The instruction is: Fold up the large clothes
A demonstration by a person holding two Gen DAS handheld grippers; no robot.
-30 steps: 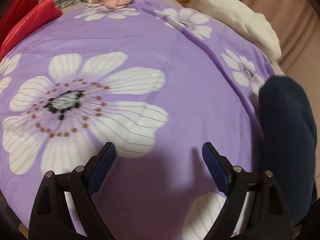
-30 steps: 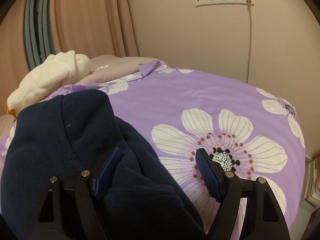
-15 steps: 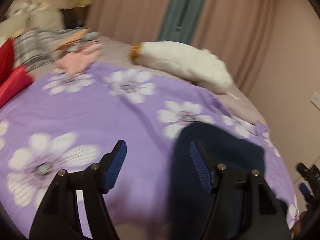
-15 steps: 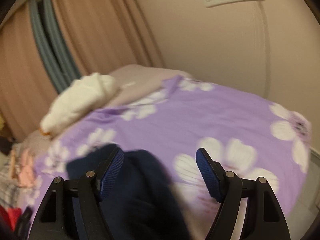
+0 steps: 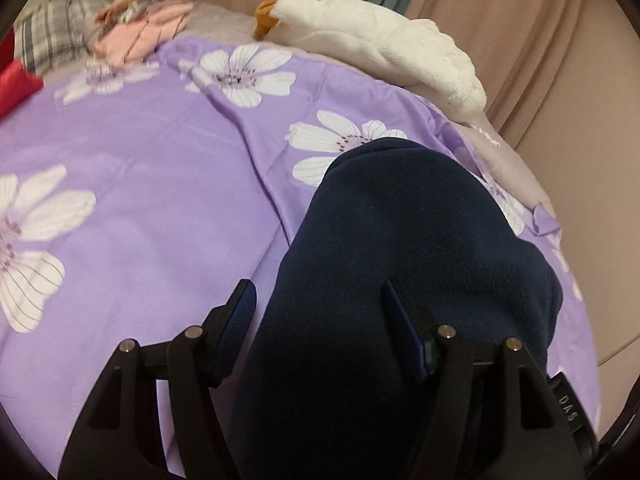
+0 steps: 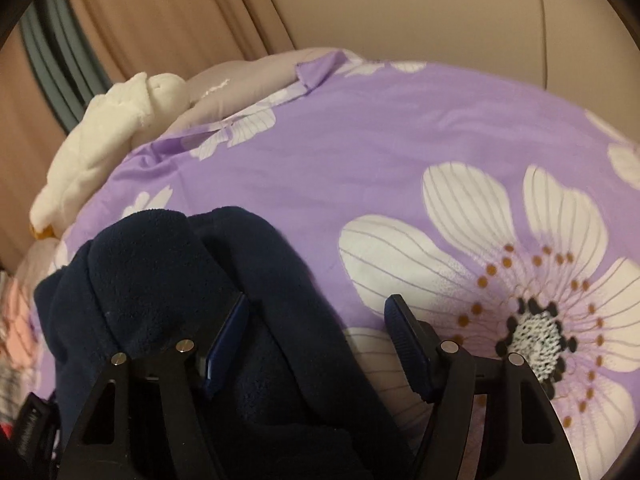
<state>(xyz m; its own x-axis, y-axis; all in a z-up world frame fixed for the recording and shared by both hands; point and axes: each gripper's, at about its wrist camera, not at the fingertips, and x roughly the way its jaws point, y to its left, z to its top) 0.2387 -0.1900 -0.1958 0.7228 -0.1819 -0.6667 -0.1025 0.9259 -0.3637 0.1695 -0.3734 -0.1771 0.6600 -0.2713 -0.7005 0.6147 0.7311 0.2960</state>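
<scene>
A navy fleece garment (image 5: 400, 220) lies bunched on the purple flowered sheet (image 5: 160, 160). My left gripper (image 5: 318, 324) hangs over its near left edge. The fleece fills most of the gap, and a strip of sheet shows beside the left pad. In the right wrist view the same fleece (image 6: 140, 264) lies at the lower left. My right gripper (image 6: 316, 332) straddles its right edge and its jaws are closing. The left pad (image 6: 226, 336) sits against the cloth, while the right pad (image 6: 404, 344) is over bare sheet (image 6: 400, 140). Neither gripper pinches the fleece.
A white plush goose (image 5: 380, 36) lies along the far bed edge by the curtains (image 5: 520, 20). Pink and checked clothes (image 5: 140, 32) and a red cloth (image 5: 16, 84) sit far left. A wall with a hanging cable (image 6: 542, 20) borders the bed's right side.
The left gripper swung right from the big flower onto the navy fleece, and its jaws narrowed. The right gripper lifted away, then came back down over the fleece's edge with slightly narrower jaws.
</scene>
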